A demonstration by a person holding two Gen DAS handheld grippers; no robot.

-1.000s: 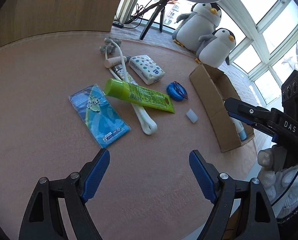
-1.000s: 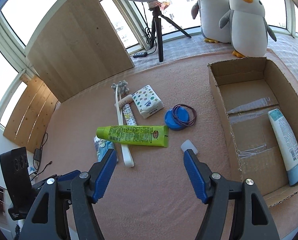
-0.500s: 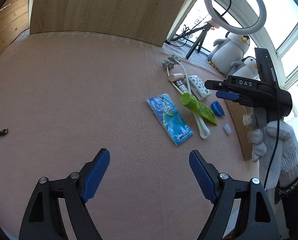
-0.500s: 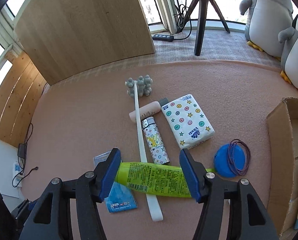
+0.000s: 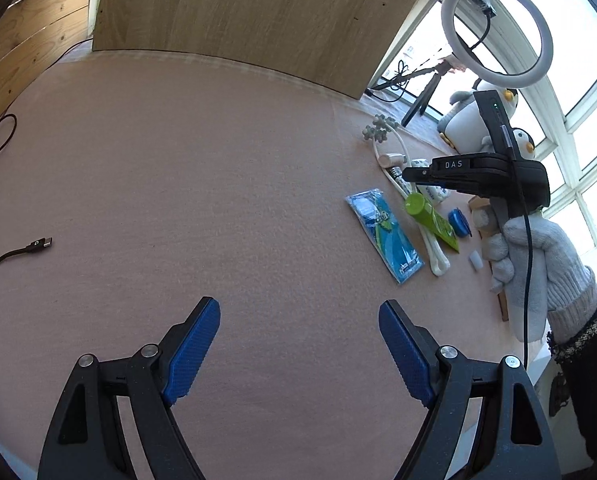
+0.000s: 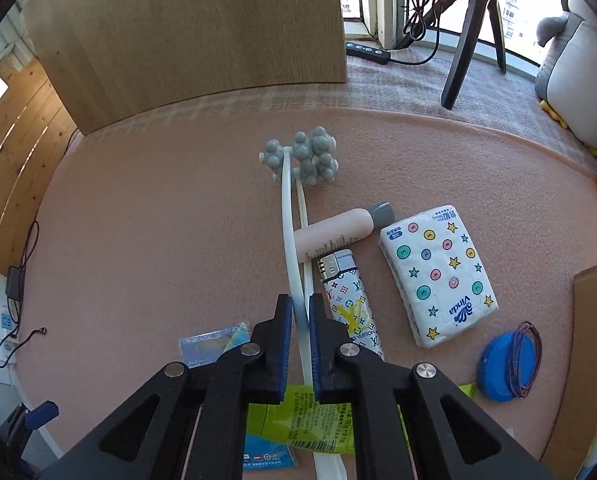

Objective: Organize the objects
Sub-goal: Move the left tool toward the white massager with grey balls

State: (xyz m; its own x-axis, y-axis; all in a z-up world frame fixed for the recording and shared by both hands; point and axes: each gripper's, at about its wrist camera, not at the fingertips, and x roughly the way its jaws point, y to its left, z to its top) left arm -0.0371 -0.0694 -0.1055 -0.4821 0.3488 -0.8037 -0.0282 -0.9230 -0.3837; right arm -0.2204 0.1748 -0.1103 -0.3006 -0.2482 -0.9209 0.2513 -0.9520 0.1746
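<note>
Objects to organize are basically all out on the pink mat (image 6: 158, 216) rn, so imo the task is barely underway. The cardboard box (image 6: 594, 344) only pokes in at the right edge of the right wrist view and I can't see inside it, so no idea what's in there yet. Biggest to smallest of what's left: the long white massager (image 6: 288, 216) w/ the grey knobby head, lying lengthwise across the pile; the green tube (image 6: 302, 416) lying over its handle end; the blue packet (image 5: 382, 234) just beside that; the tissue pack (image 6: 438, 276) w/ stars and dots; the pink bottle (image 6: 334, 234) lying across the massager handle; the patterned lighter (image 6: 348, 304) right next to the handle; the blue round lid (image 6: 506, 366) w/ a purple hair tie on it; and a tiny white cap (image 5: 474, 260) off by itself. Right gripper (image 6: 298, 320) has its fingers pinched nearly together on the massager's white handle, so that looks like the pick in progress, prob headed for the box. Left gripper (image 5: 298, 344) is spread wide over bare mat, holding nothing, well away from the pile. So approx everything visible left to sort.
</note>
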